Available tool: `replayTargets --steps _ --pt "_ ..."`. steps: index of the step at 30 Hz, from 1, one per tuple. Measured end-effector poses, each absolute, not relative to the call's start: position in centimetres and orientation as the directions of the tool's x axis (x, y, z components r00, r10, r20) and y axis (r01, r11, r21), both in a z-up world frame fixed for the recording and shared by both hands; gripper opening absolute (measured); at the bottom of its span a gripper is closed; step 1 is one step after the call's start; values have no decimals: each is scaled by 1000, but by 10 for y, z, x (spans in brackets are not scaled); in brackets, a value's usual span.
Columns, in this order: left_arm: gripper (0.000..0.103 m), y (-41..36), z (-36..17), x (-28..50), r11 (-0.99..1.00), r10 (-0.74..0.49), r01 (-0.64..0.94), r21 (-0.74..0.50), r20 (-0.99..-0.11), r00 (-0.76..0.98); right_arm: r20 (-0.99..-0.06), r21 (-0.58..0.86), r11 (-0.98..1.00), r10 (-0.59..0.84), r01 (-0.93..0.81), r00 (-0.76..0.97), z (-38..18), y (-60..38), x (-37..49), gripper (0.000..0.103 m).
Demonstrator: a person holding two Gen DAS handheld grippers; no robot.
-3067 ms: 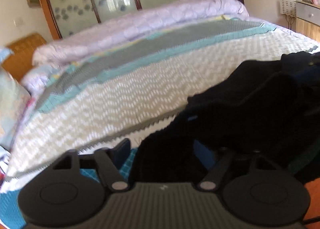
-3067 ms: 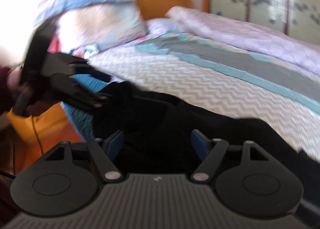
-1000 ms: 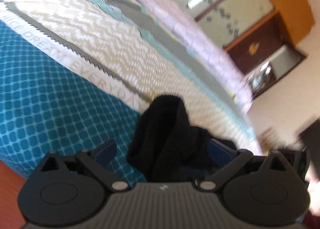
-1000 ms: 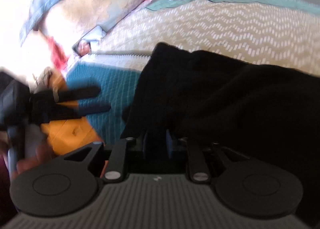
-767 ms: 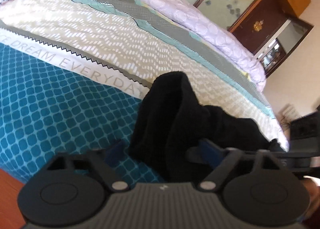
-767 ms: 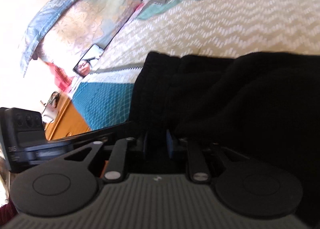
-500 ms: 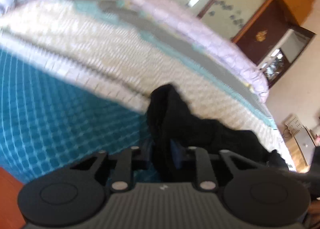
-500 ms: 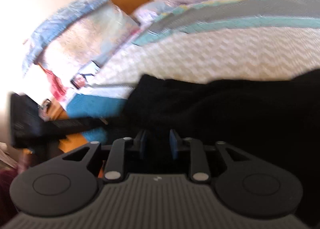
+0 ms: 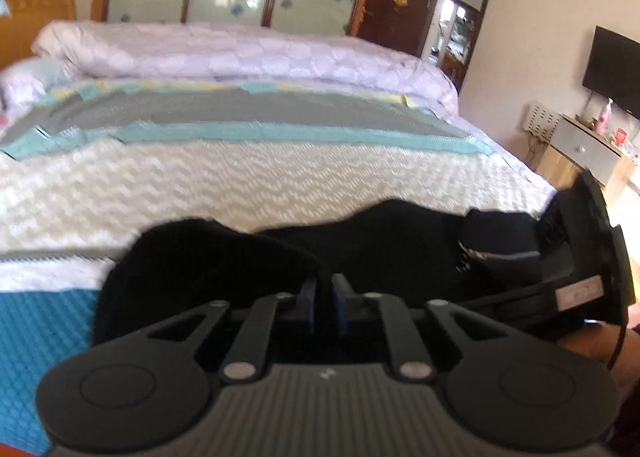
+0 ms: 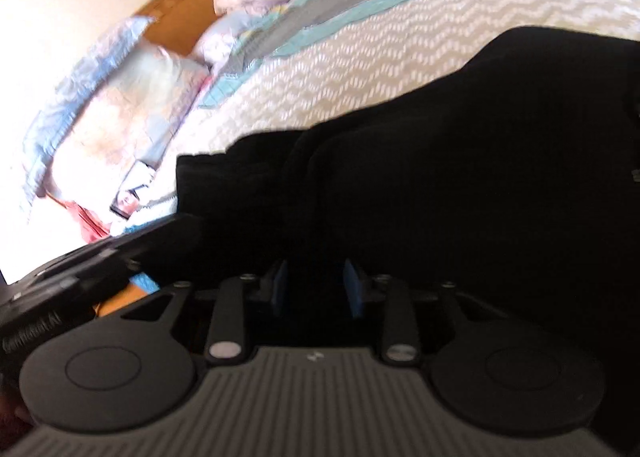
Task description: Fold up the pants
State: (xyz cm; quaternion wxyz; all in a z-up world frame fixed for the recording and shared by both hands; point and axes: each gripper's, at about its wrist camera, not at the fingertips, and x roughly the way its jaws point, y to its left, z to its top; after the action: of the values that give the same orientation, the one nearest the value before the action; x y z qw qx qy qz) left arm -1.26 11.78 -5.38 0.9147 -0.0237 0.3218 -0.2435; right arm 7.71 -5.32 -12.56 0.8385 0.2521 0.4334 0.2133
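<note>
The black pants (image 9: 400, 241) lie in a rumpled band along the near edge of the bed. My left gripper (image 9: 324, 297) is shut on a raised fold at their left end, with dark cloth pinched between the blue pads. In the right wrist view the pants (image 10: 480, 177) fill the right half. My right gripper (image 10: 316, 289) has its jaws opening, with a clear gap between the pads and black cloth lying loosely in it. The left tool's housing (image 10: 80, 269) shows at the left edge, and the right tool's housing (image 9: 588, 249) sits at the pants' far right end.
The bed wears a zigzag cover (image 9: 240, 177) above a teal side panel (image 9: 40, 337). A rolled lilac quilt (image 9: 240, 53) lies along the far side, and pillows (image 10: 112, 97) are at the head. A TV (image 9: 612, 73) and a cabinet (image 9: 588, 145) stand on the right.
The left jaws went from wide open to shut on the pants' left end, then the tool rose and rolled level. The right jaws widened from a tight pinch.
</note>
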Motion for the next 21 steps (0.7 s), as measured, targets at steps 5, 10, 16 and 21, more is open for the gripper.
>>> replayTargets --steps 5,10,16,21 --pt "37 193 -54 -5 948 -315 211 -238 -607 729 -537 633 734 645 -245 544 -116 -41 75 41" --pt "57 247 -89 11 959 -231 40 -279 -696 680 -542 579 719 691 -384 477 -112 3 79 43" --pt "88 260 -123 20 841 -451 42 -540 -655 606 -648 488 779 626 -394 434 -130 33 86 45" --pt "71 247 -137 35 838 -460 74 -541 -627 629 -637 534 773 635 -343 438 -140 32 107 45"
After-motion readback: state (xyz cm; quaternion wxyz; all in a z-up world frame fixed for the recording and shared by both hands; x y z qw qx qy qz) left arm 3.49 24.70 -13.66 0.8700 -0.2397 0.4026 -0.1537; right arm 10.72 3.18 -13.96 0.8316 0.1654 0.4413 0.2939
